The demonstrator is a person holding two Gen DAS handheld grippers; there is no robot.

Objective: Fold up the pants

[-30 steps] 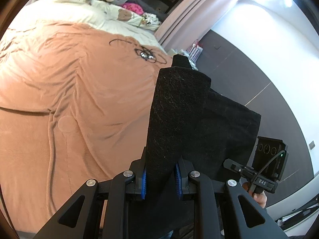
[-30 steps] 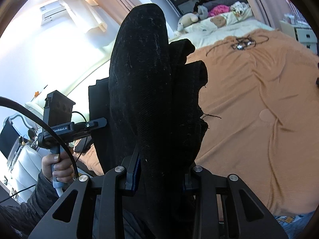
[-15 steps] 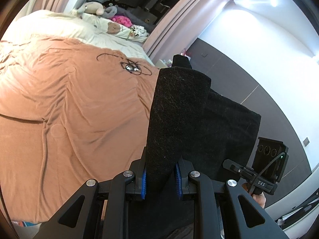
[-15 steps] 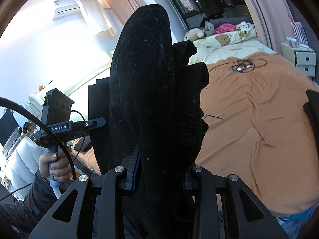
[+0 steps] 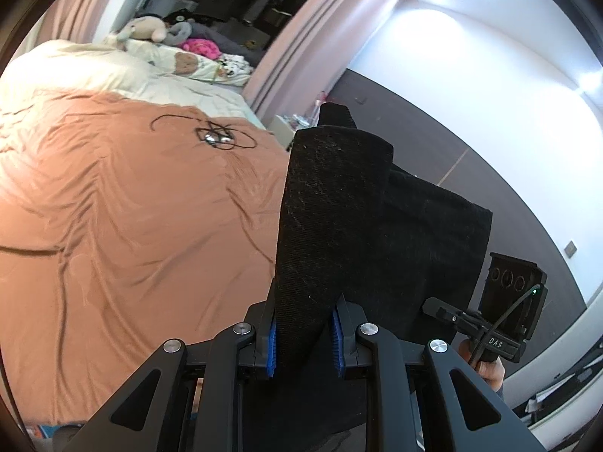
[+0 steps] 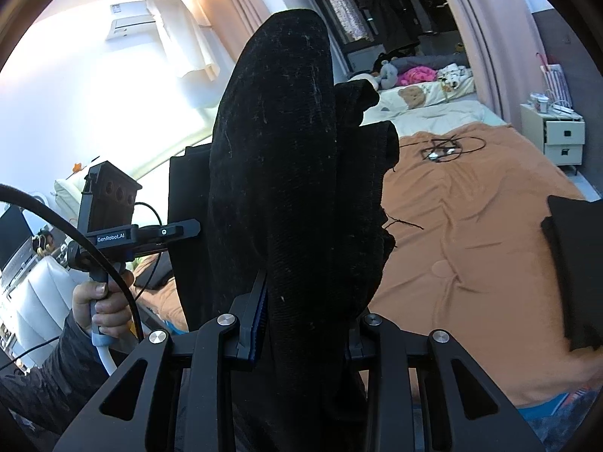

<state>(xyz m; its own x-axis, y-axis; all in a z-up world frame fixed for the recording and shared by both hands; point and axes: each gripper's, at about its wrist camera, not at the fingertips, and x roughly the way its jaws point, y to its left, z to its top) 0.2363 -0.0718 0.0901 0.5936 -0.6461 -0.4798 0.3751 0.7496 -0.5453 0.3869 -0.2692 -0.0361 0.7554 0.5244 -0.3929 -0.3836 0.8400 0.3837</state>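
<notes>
Bedspread [image 5: 132,226], orange, rumpled; cable tangle [image 5: 216,137] at 11 o'clock. Both grippers' jaws, left [image 5: 304,333] and right [image 6: 301,324], clamp black pants [image 5: 331,207] aloft.

Pants [image 5: 331,226] hang between both claws — bed [image 5: 132,207] beyond, nightstand [image 6: 561,139] beside it.

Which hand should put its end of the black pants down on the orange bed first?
Probably the left. Both the left gripper and the right gripper are clamped on the black pants, but the left one has bare orange blanket beside it. The folded dark cloth lies on the right gripper's side.
</notes>
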